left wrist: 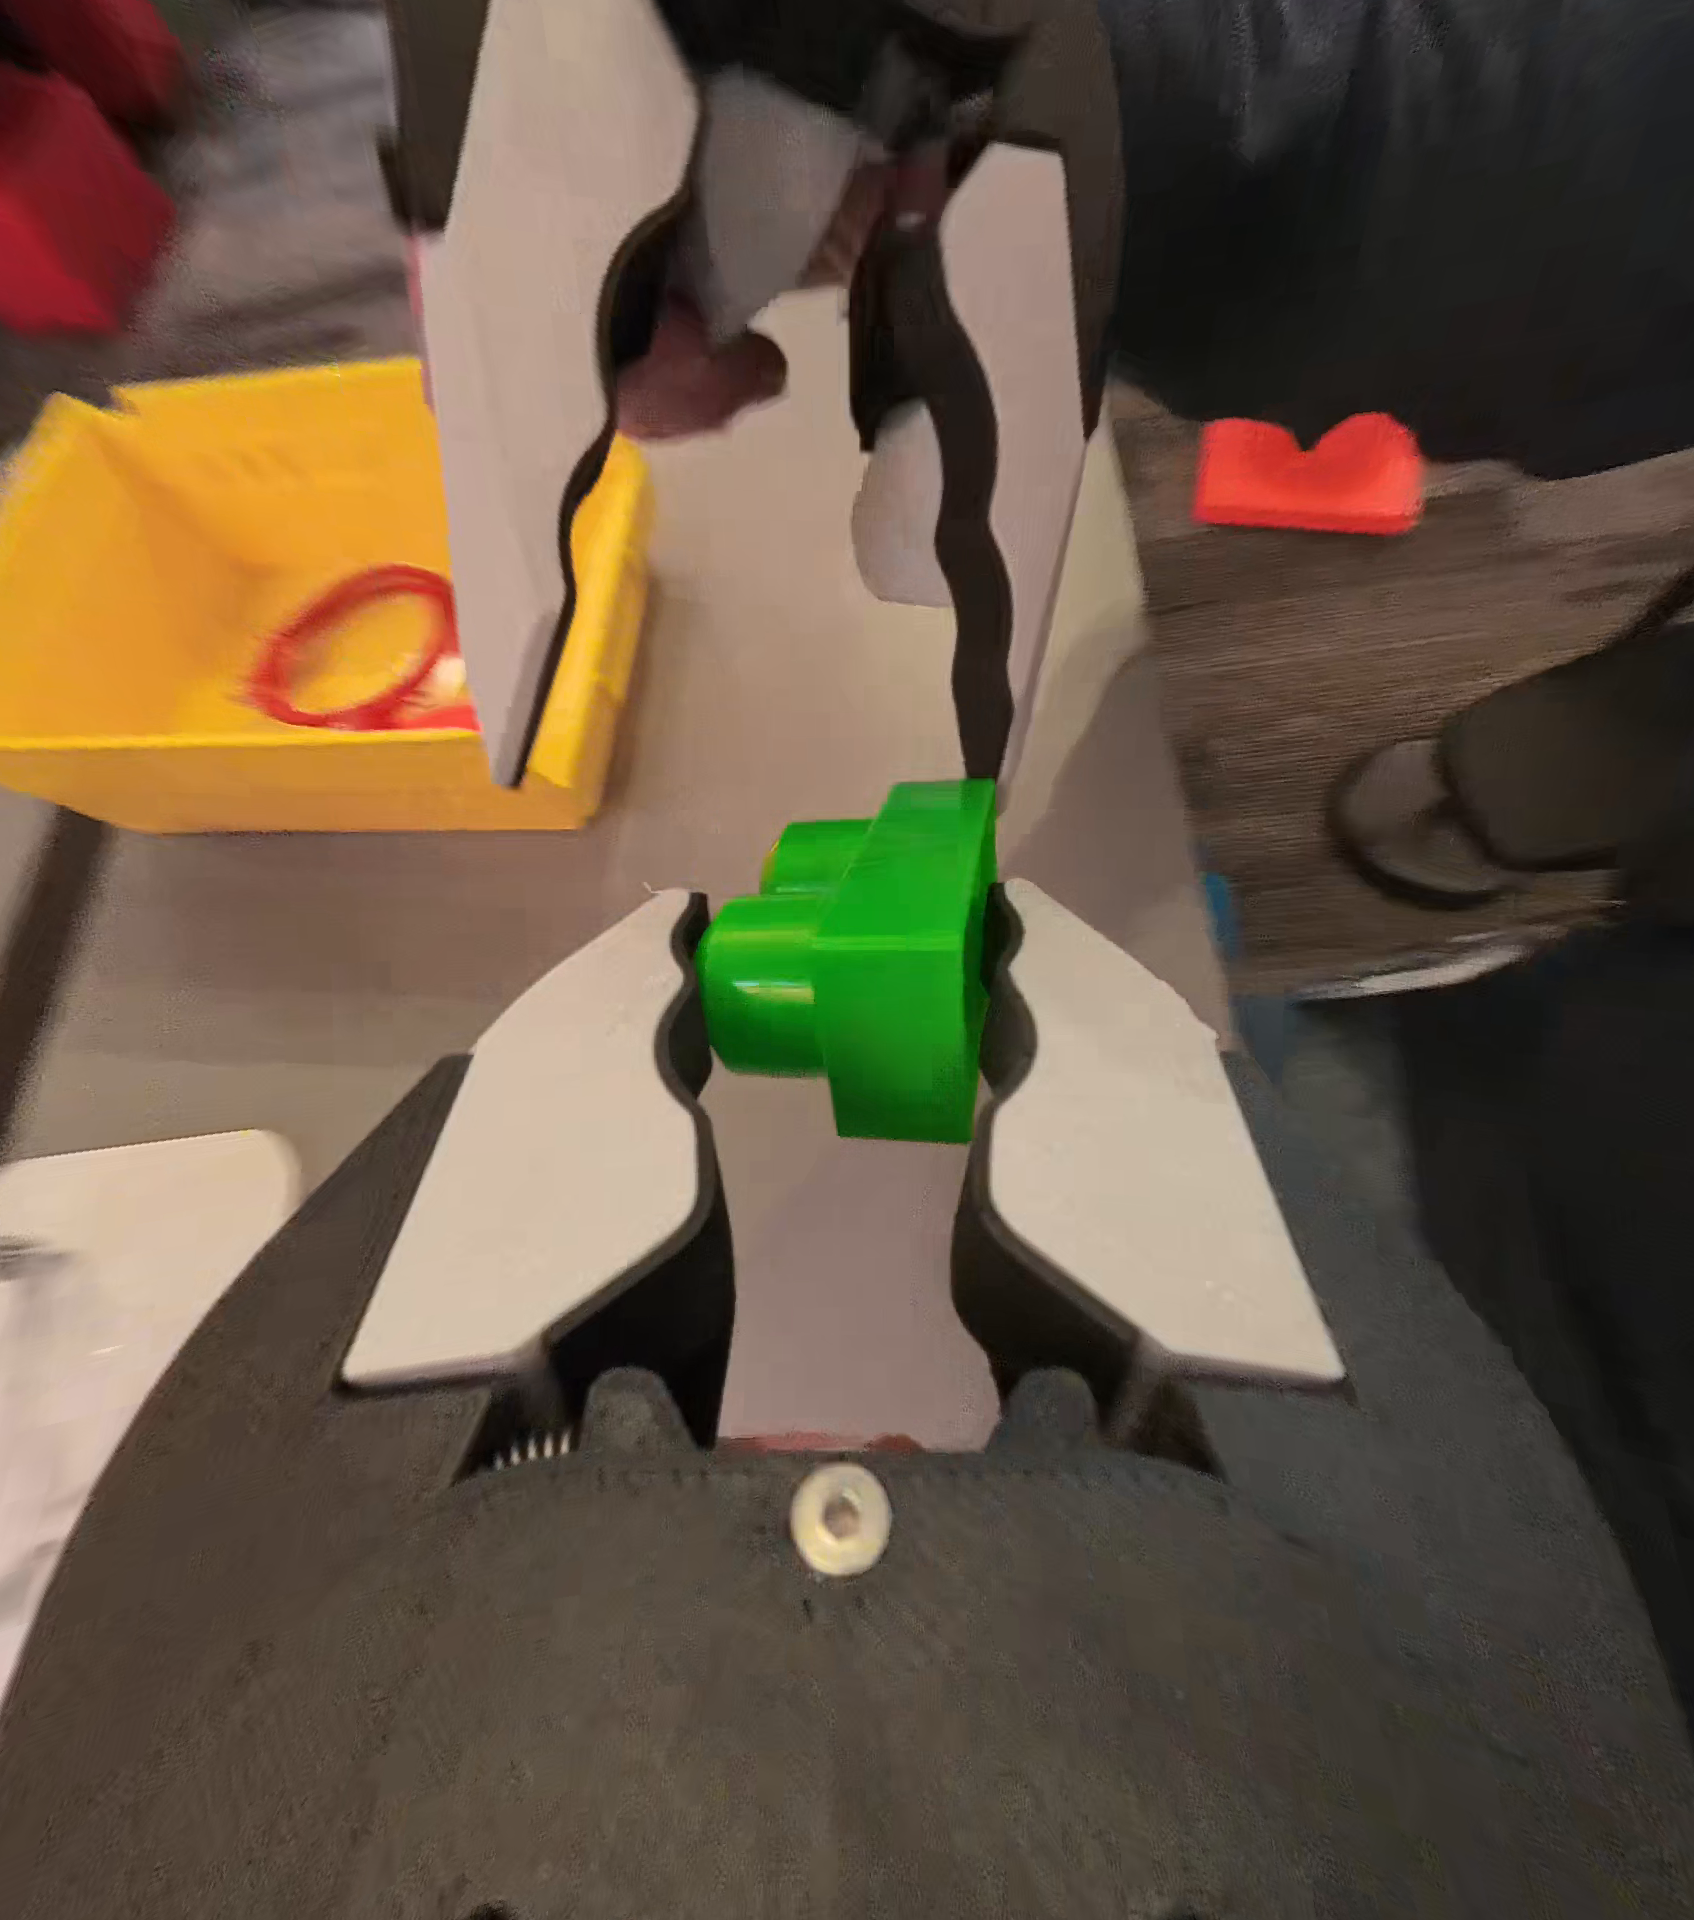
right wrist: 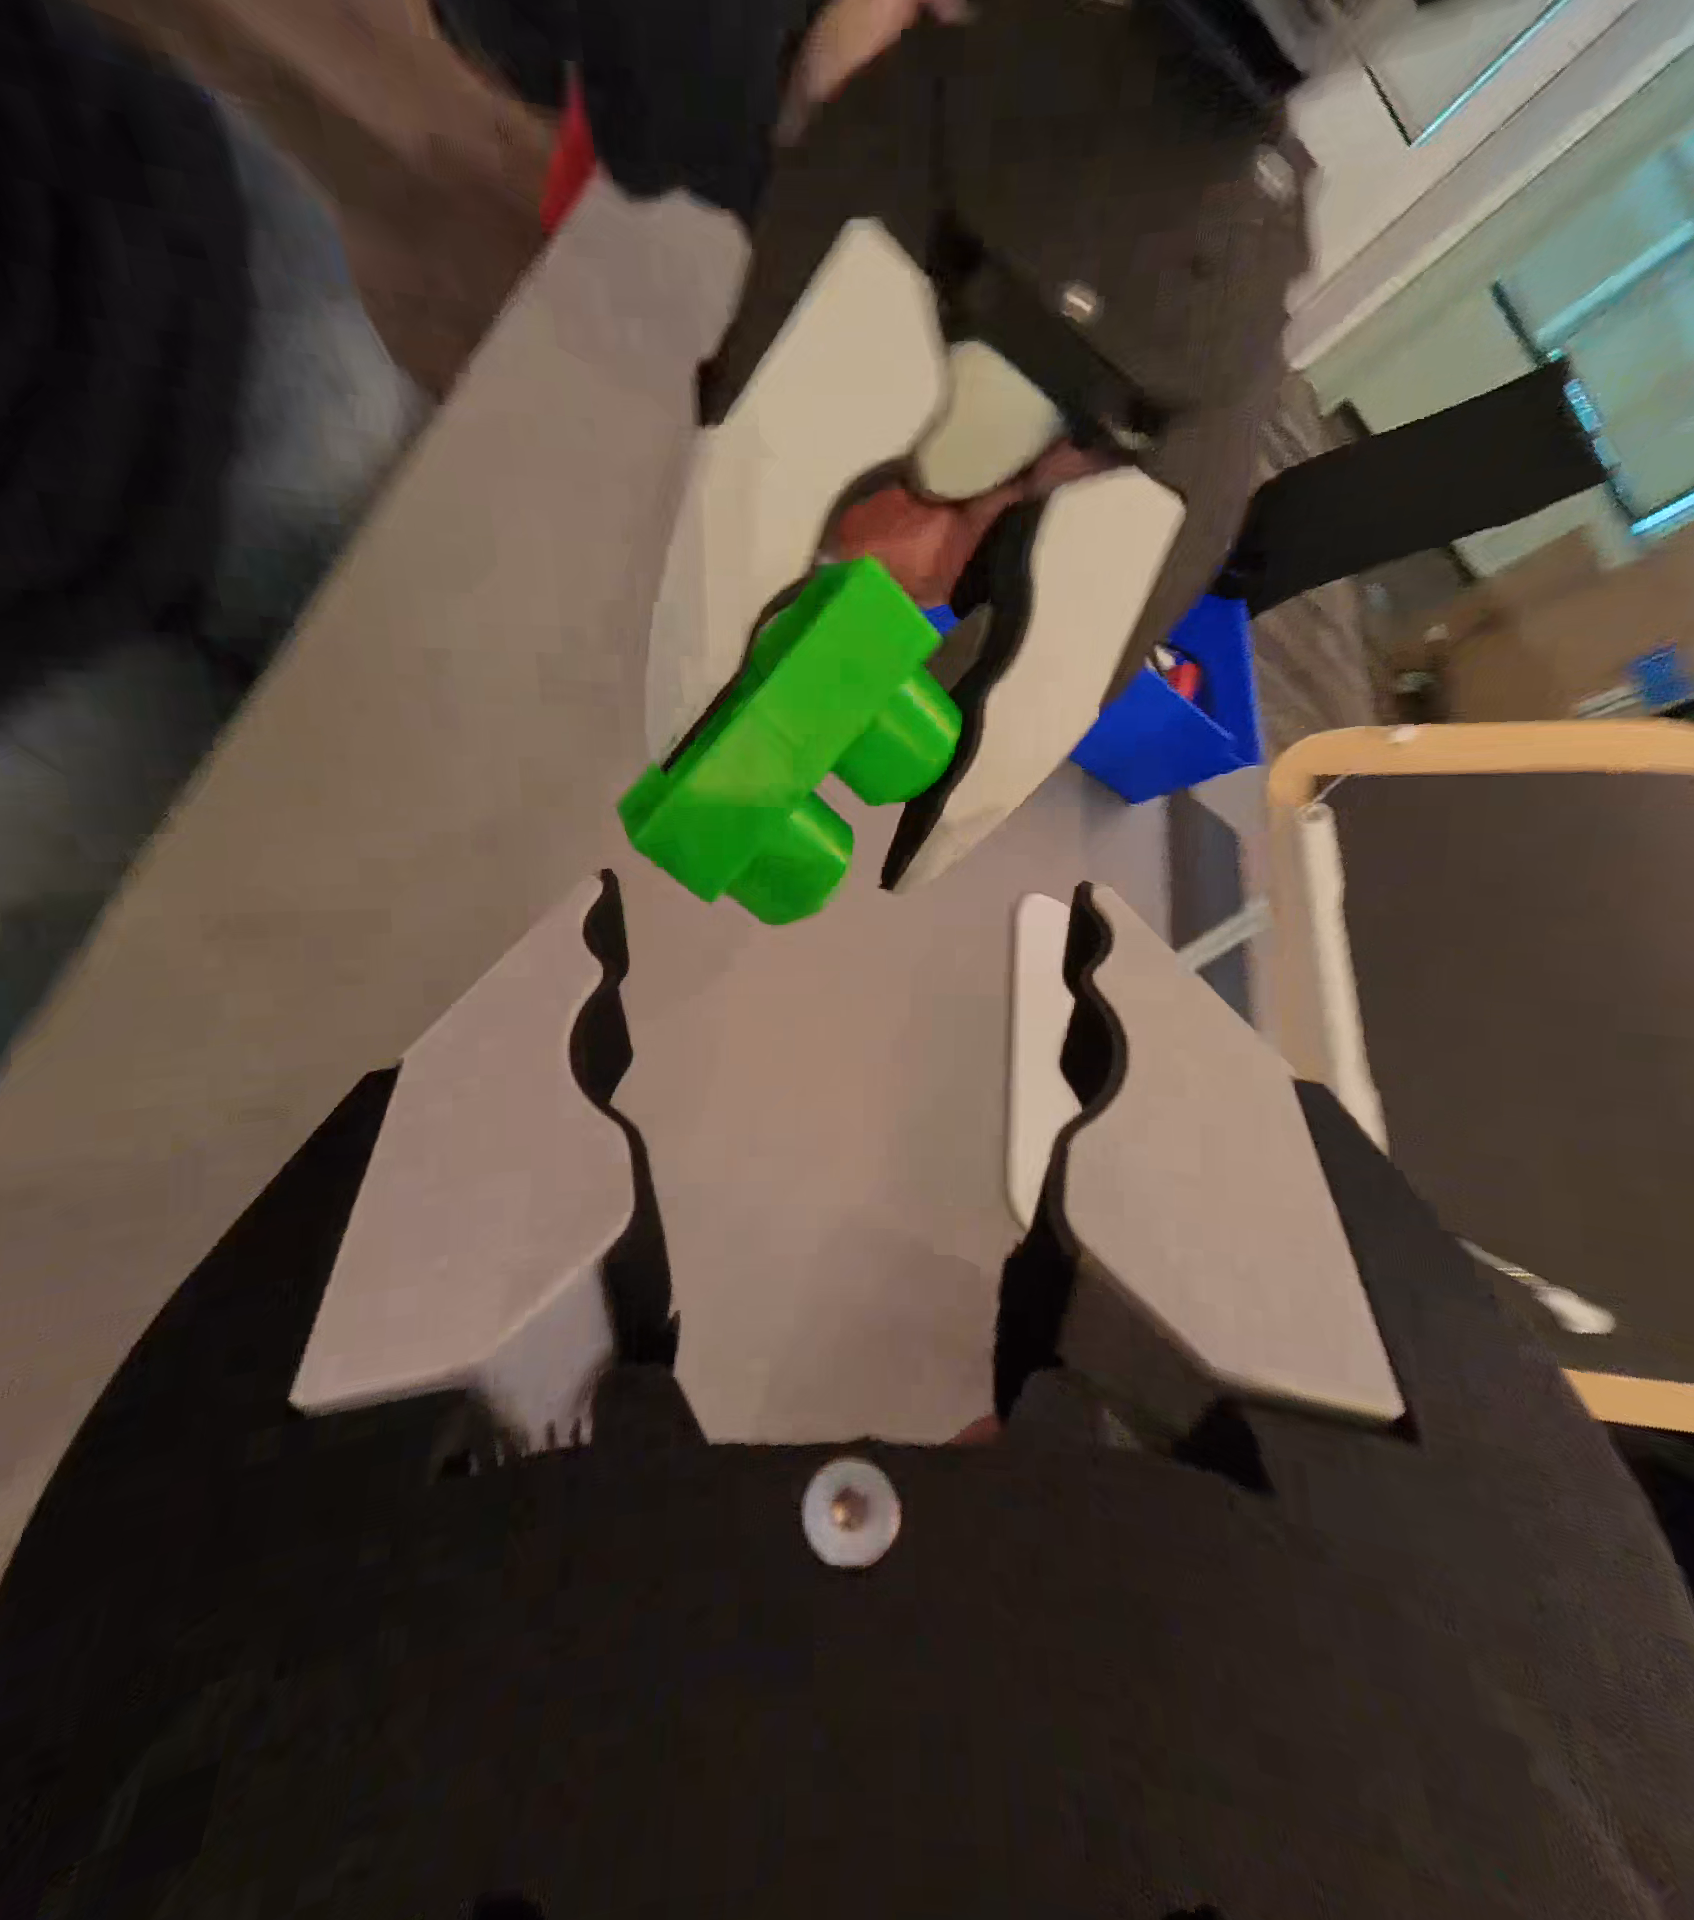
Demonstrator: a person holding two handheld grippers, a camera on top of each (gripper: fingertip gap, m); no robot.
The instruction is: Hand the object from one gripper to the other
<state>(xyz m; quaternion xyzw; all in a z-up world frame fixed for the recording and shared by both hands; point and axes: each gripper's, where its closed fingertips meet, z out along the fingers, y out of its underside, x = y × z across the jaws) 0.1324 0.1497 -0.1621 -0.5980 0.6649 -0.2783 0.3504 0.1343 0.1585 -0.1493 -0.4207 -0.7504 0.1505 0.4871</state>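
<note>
- The left gripper (left wrist: 843, 935) grasps the bright green moulded plastic brick with two round studs (left wrist: 864, 977) across studs and flat back, above the grey table (left wrist: 355, 935).
- The brick looks light, rigid and glossy, so probably slippery; its free end offers the best hold.
- The right gripper (right wrist: 843, 914) gapes empty, its tips just short of the brick.
- Beyond sits a yellow plastic bin (left wrist: 147, 540).
</note>
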